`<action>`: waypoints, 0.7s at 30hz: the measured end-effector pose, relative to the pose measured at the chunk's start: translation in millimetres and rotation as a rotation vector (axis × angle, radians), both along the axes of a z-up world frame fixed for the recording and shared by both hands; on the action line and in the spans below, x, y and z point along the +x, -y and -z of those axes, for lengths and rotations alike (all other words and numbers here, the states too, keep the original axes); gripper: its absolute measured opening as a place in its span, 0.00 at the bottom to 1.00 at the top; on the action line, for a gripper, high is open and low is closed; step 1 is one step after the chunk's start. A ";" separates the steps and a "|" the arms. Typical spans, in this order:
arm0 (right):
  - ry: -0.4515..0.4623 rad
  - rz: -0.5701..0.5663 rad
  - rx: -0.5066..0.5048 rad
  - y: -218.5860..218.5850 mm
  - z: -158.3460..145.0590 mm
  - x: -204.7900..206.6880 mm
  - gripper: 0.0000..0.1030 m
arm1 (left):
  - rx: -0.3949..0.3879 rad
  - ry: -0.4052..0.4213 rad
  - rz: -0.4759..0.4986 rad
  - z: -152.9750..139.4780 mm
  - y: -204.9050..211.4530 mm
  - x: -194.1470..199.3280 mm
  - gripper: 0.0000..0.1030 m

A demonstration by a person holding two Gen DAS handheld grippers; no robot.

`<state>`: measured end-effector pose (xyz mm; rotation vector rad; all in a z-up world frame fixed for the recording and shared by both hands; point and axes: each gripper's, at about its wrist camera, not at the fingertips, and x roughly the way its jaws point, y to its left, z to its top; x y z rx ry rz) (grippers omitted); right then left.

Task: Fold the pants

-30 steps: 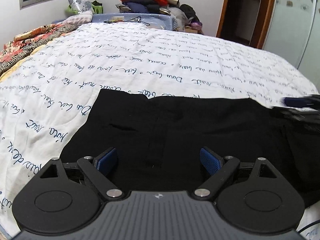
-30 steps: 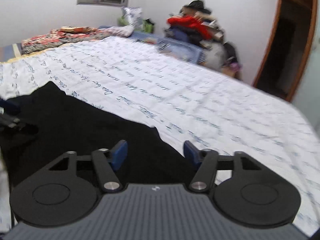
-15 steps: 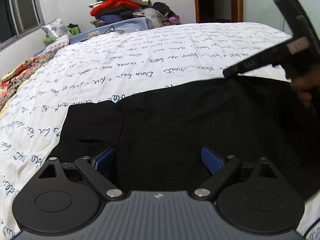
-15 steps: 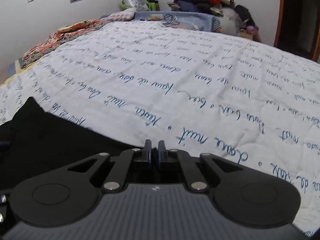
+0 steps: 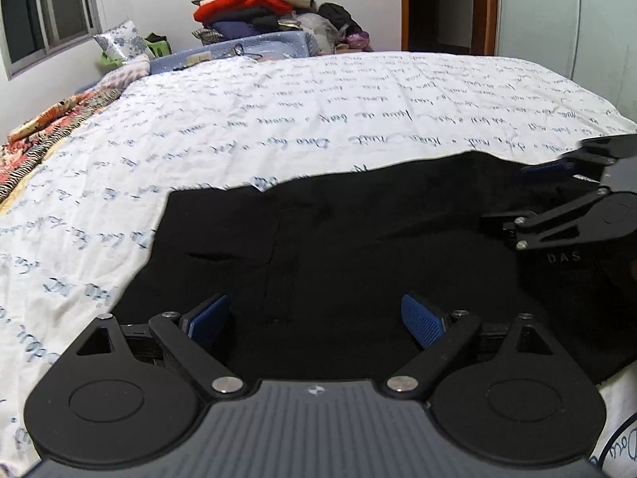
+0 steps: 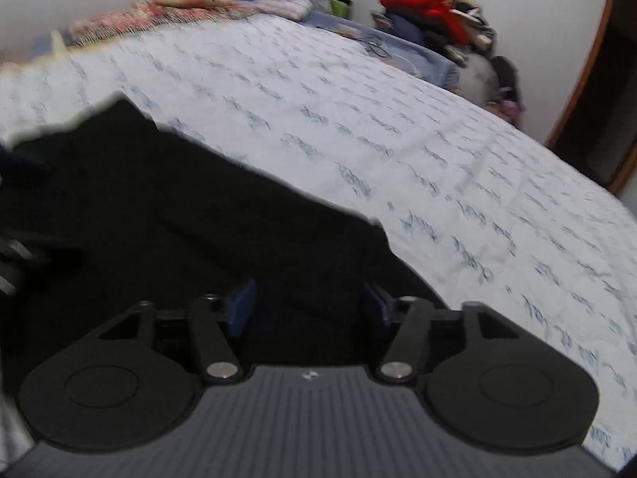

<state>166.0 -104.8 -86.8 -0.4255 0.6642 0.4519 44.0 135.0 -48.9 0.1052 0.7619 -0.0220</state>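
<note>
Black pants [image 5: 338, 247] lie flat on the white quilt with blue script [image 5: 318, 119]. My left gripper [image 5: 314, 314] hovers open just above their near part, its blue pads [image 5: 422, 318] wide apart and holding nothing. In the blurred right wrist view, my right gripper [image 6: 308, 302] is low over the right part of the pants [image 6: 159, 215]. Its jaws are opening, the cloth lies beneath them and the pads do not press on it. The left wrist view also shows the right gripper [image 5: 503, 195] from the side at the right edge.
A pile of clothes [image 5: 247, 4] sits beyond the bed's far end. A floral pillow [image 5: 119, 40] and a patterned blanket [image 5: 51, 127] lie along the left side. A doorway [image 5: 442, 4] and a pale wardrobe [image 5: 557, 12] stand to the far right.
The right gripper was open, shut over the bare quilt half a second ago, and now stands open lower down over the pants. The left gripper stayed open and rolled slightly.
</note>
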 end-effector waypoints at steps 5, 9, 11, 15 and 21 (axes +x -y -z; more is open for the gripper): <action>0.166 0.086 0.091 -7.0 -24.6 -42.7 1.00 | -0.047 0.015 -0.124 -14.4 -40.2 1.6 0.92; 0.197 0.040 0.053 -26.7 -31.3 -64.2 1.00 | -0.296 -0.081 -0.195 -17.1 -96.8 -8.3 0.92; 0.230 0.021 0.026 -39.1 -30.5 -73.2 1.00 | -0.420 -0.112 -0.241 -13.9 -121.3 -18.9 0.92; 0.284 -0.100 0.024 -71.7 -28.7 -95.9 1.00 | -0.549 -0.158 -0.280 -1.1 -143.9 -23.0 0.92; 0.350 -0.284 -0.099 -121.0 -12.8 -131.8 1.00 | -0.589 -0.156 -0.295 6.2 -135.5 -11.9 0.92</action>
